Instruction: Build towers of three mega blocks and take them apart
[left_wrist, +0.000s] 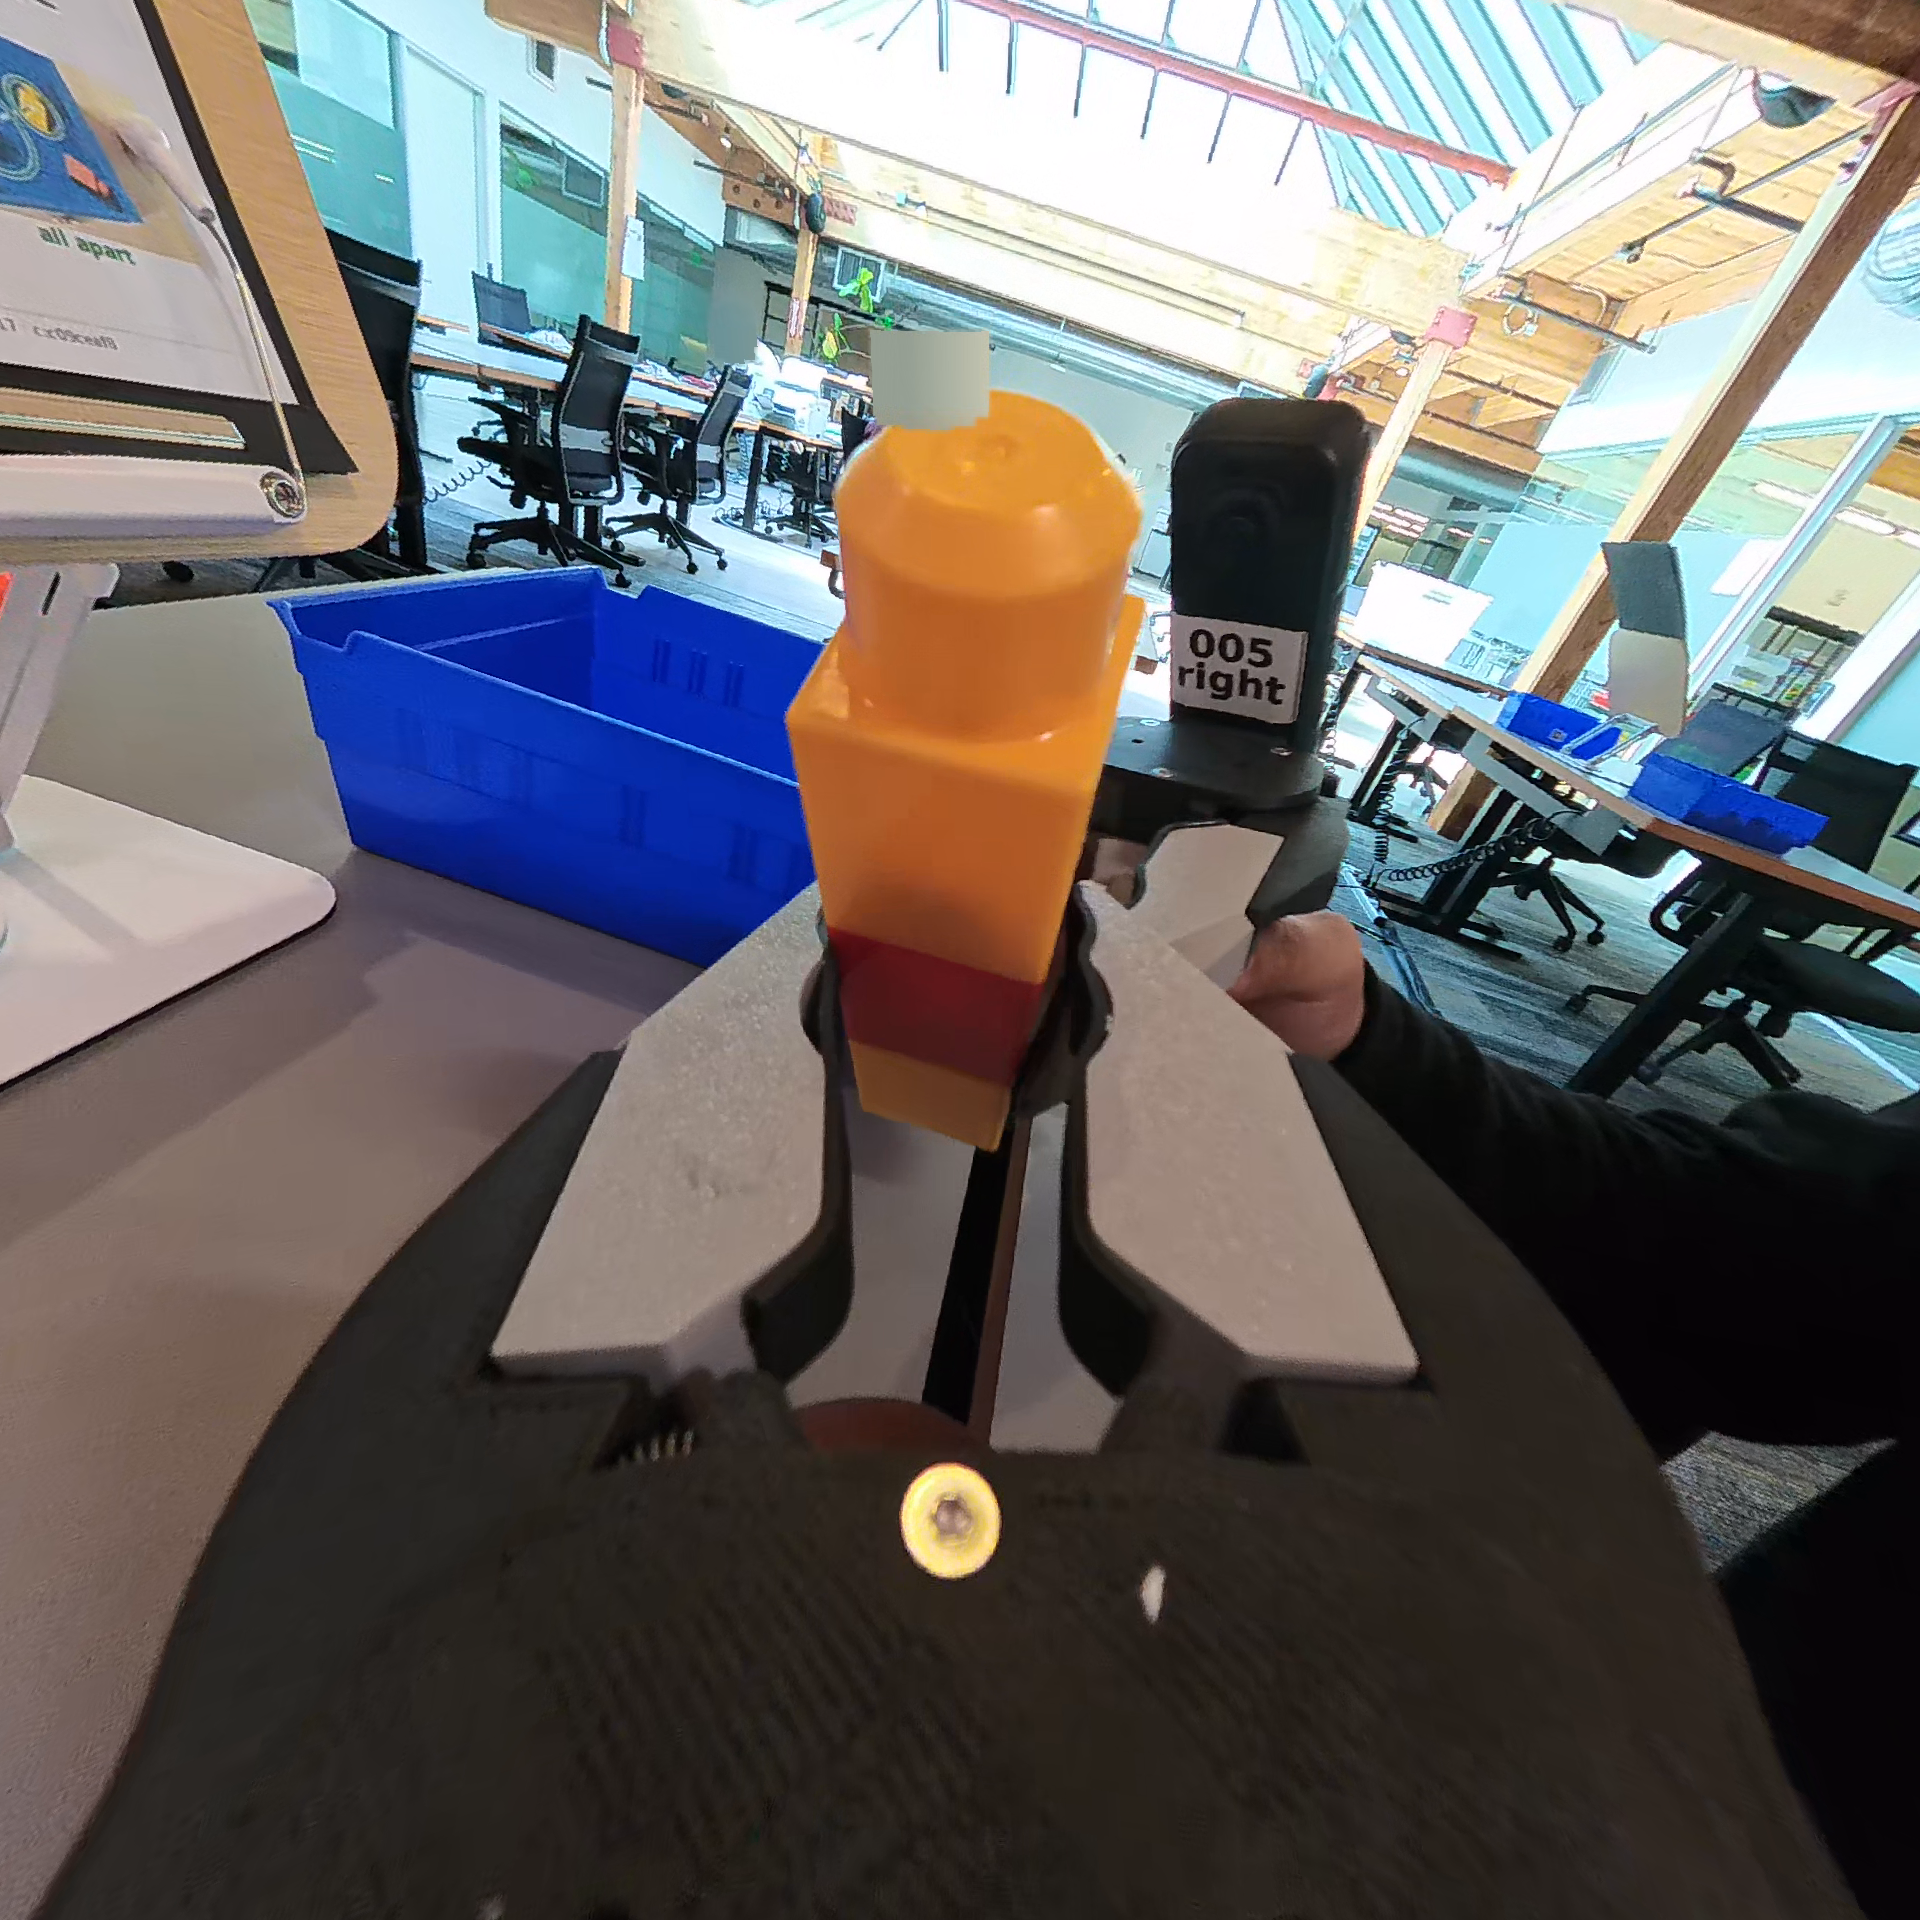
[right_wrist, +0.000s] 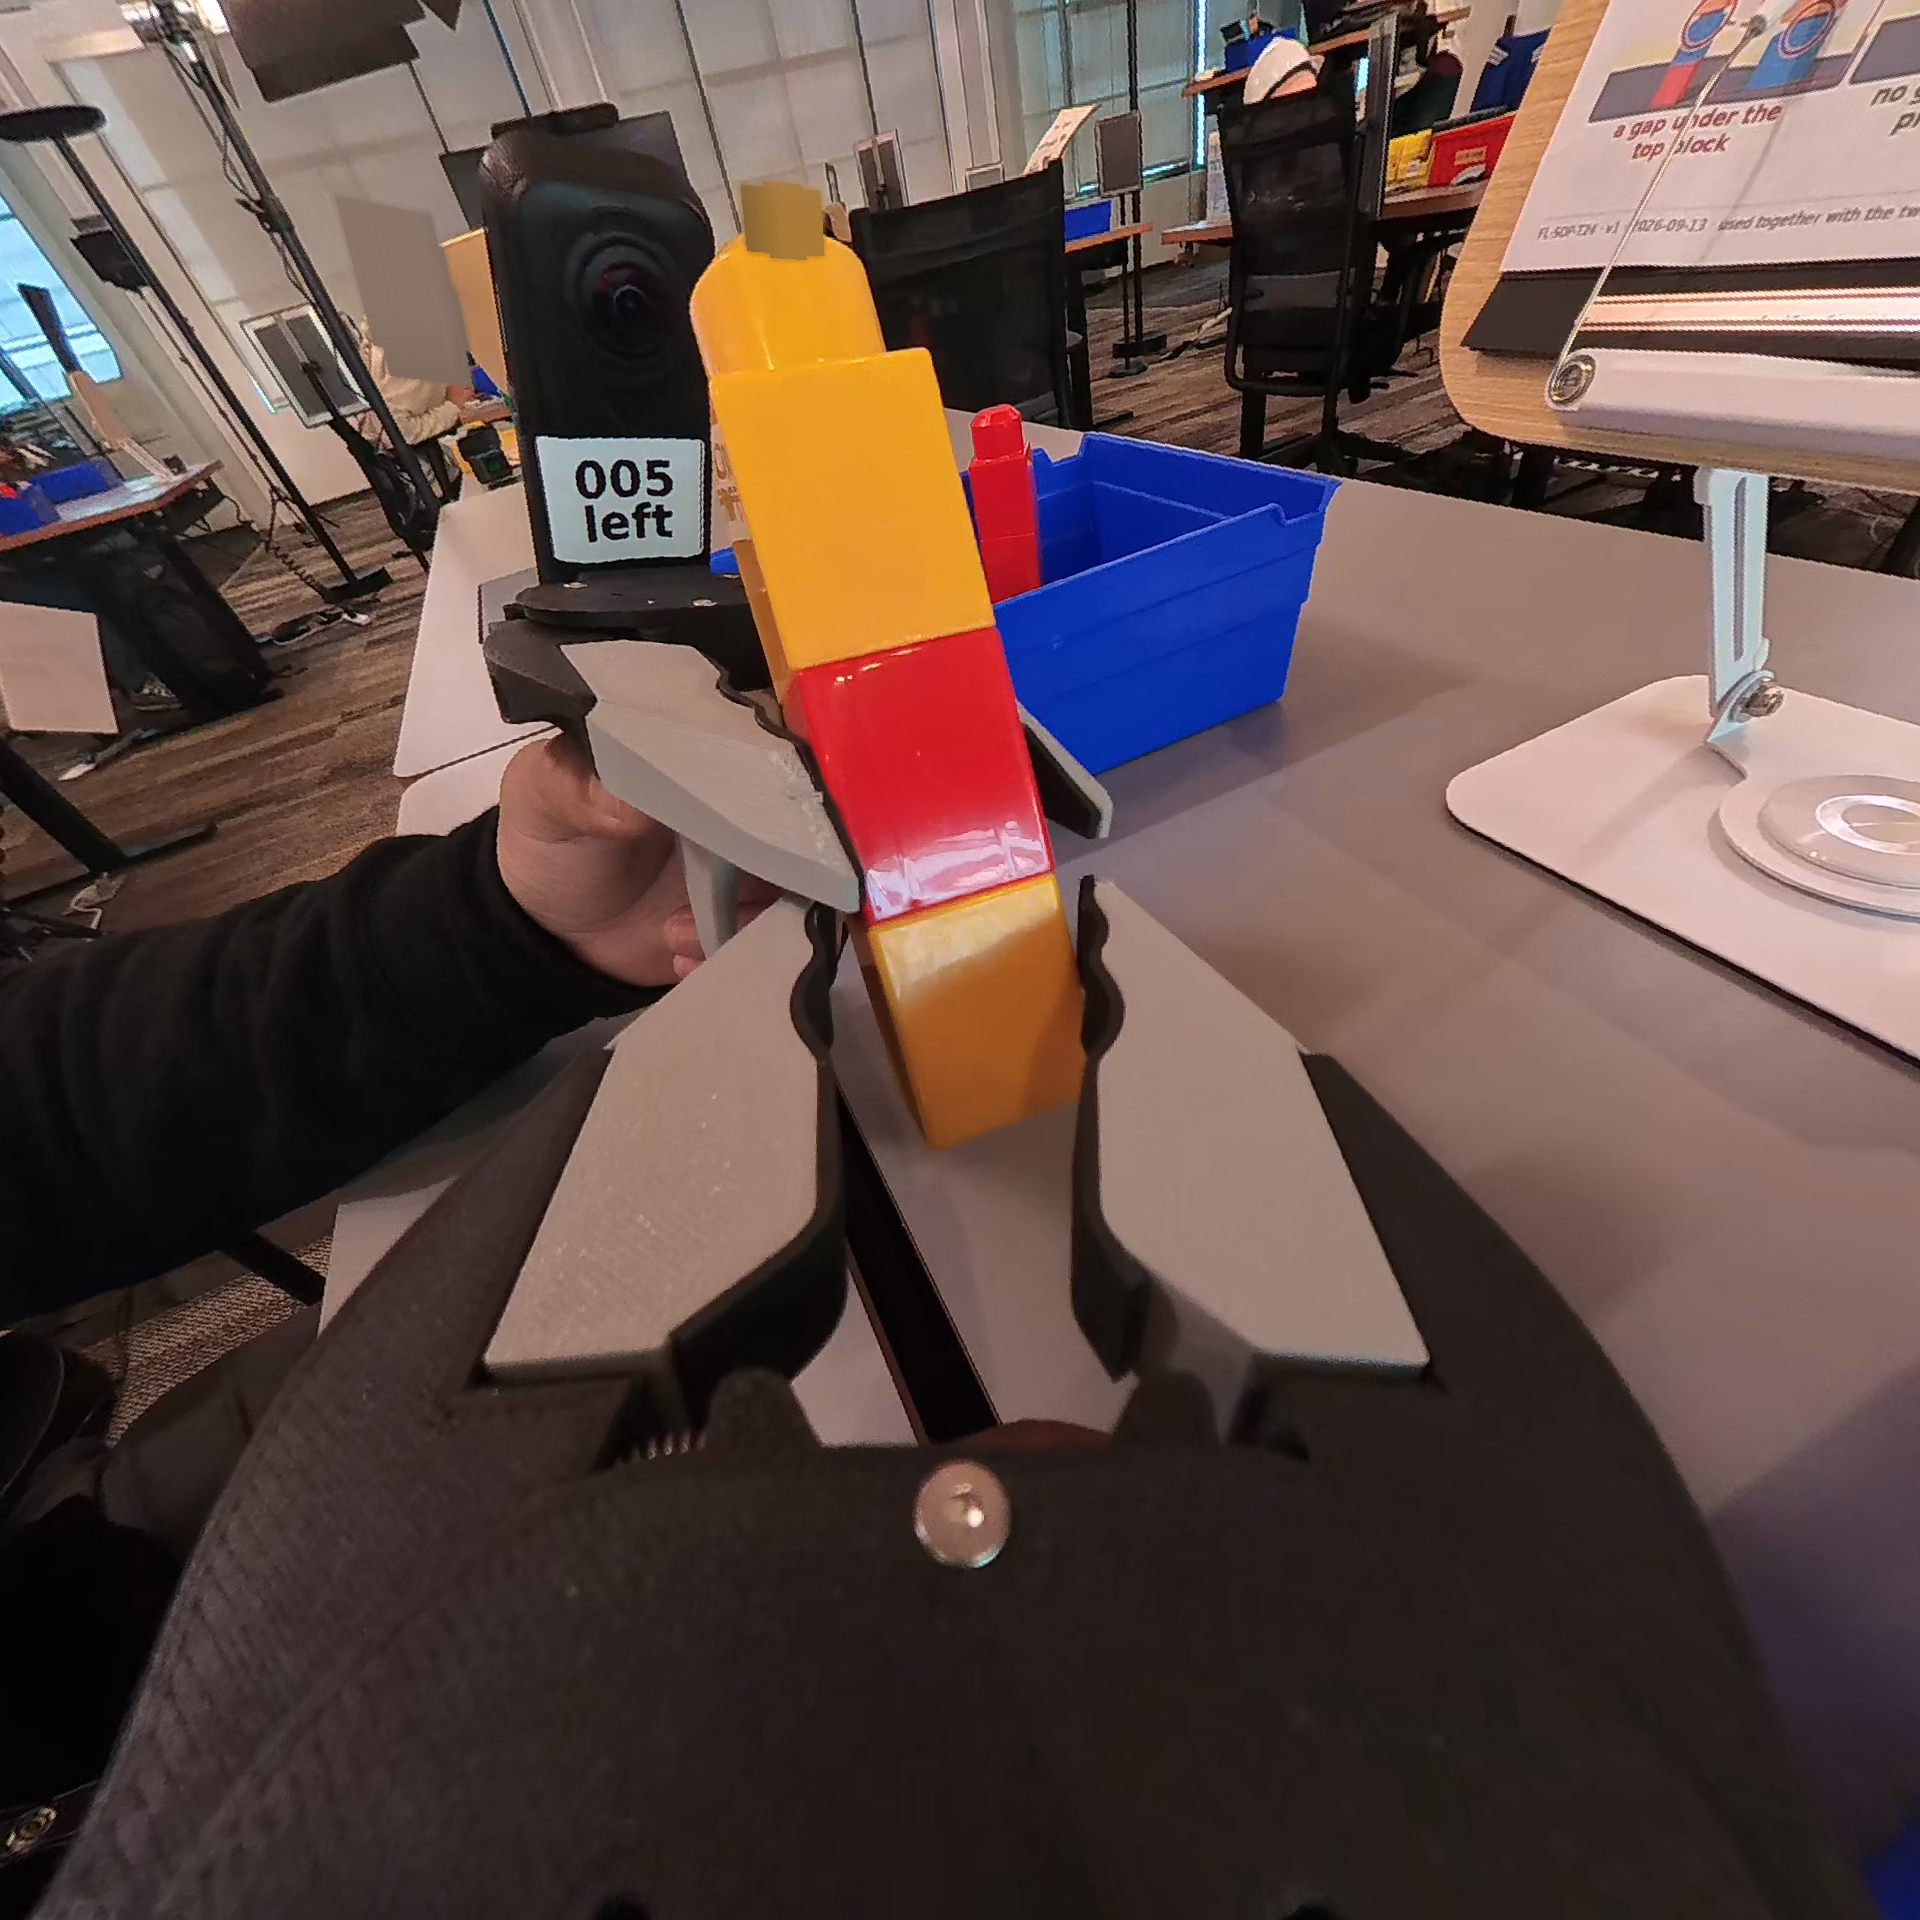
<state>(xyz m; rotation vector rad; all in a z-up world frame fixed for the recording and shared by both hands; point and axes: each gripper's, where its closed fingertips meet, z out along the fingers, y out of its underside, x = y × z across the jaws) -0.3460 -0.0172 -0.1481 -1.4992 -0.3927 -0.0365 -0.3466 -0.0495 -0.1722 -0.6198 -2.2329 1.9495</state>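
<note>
A tower of three mega blocks is held tilted above the grey table: an orange top block (left_wrist: 966, 665) (right_wrist: 842, 509), a red middle block (left_wrist: 930, 1003) (right_wrist: 925, 769) and an orange bottom block (left_wrist: 930, 1091) (right_wrist: 977, 1018). My left gripper (left_wrist: 940, 997) (right_wrist: 914, 800) is shut on the red middle block. My right gripper (right_wrist: 956, 977) has its jaws tight on both sides of the orange bottom block. In the left wrist view only one right finger (left_wrist: 1205, 883) shows behind the tower.
A blue bin (left_wrist: 540, 748) (right_wrist: 1164, 623) stands on the table behind the tower, with a red block tower (right_wrist: 1003, 499) upright inside it. A white stand with an instruction board (left_wrist: 156, 312) (right_wrist: 1714, 260) stands on its base (right_wrist: 1662, 810) beside the bin. Office desks and chairs lie beyond. The grippers are tip to tip, or close to it.
</note>
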